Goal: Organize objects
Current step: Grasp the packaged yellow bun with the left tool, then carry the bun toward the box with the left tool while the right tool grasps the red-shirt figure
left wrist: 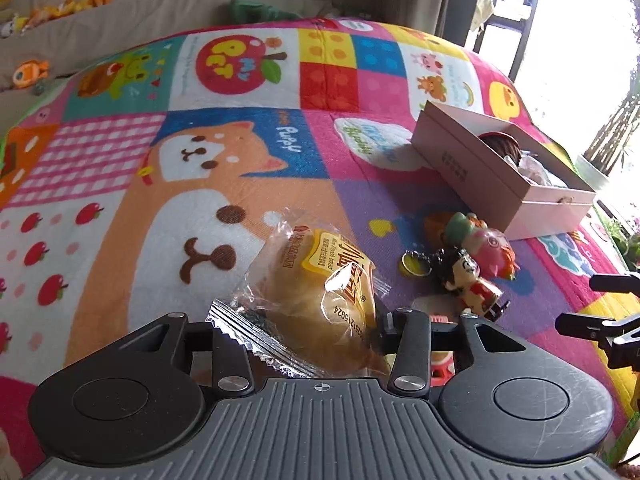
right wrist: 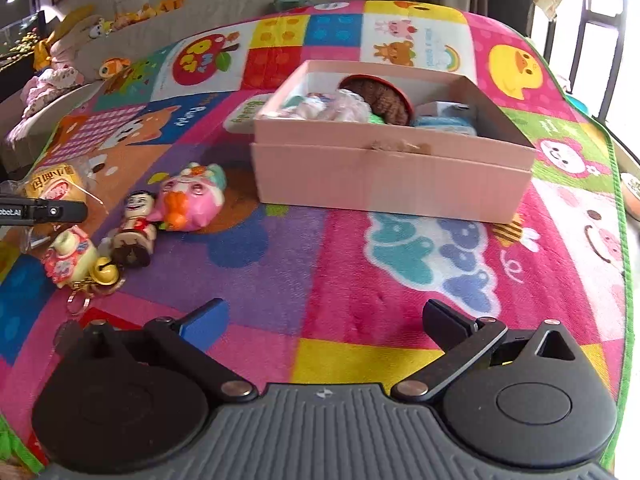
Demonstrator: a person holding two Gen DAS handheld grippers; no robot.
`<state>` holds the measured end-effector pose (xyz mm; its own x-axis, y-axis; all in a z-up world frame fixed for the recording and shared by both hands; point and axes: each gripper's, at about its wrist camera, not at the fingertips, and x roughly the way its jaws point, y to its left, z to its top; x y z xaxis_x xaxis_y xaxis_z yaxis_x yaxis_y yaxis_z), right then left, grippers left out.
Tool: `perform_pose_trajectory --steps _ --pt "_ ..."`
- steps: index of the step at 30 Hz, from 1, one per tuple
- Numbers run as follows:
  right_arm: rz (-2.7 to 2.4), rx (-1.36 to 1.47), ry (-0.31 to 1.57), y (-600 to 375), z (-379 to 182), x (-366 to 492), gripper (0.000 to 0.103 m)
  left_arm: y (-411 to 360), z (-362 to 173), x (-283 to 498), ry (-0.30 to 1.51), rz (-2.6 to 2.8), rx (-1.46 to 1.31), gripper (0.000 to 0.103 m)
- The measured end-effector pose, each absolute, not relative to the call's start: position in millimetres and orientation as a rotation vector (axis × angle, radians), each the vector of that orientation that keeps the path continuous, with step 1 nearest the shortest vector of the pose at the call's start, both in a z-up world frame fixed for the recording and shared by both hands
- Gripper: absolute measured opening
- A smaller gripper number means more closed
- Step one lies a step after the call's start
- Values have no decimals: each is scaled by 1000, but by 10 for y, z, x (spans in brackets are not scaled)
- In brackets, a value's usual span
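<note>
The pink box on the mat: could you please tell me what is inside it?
In the pink box a brown knitted item with a red rim, crumpled clear wrappers and pale blue packets show. Whatever lies beneath them is hidden by the front wall.

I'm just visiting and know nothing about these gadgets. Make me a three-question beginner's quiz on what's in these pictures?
1. True or false: the pink box is empty.
2. What lies between the fingers of the left gripper?
A. a packaged bread roll
B. a toy figure
C. a keyring
3. Fill in: the right gripper hovers above the colourful ____, with nothing between its fingers.

Key
1. False: it already holds several things, a brown knitted item among them.
2. A: the packaged bread roll, with the fingers closed in on its wrapper.
3. mat.
</note>
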<state>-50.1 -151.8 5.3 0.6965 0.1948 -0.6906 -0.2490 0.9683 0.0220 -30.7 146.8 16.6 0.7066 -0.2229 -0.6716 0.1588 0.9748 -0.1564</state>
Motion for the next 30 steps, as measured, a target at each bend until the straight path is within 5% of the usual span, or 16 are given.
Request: perform_pose_trajectory --steps 2,7,18,24,30 --pt "312 -106 713 -1334 167 -577 99 1496 169 -451 756 -211 -135 47" --pt "492 -87 723 -991 376 -558 53 1479 146 -827 733 -238 -202 47" --pt "485 -185 805 -384 127 -54 44 1724 435 -1056 613 -188 -253 47" --pt "500 -149 812 -729 249 -292 26 1525 419 -1086 638 -265 -210 47" --pt "423 -119 798 -1448 399 -745 25 1116 453 -1098 658 -424 -127 47"
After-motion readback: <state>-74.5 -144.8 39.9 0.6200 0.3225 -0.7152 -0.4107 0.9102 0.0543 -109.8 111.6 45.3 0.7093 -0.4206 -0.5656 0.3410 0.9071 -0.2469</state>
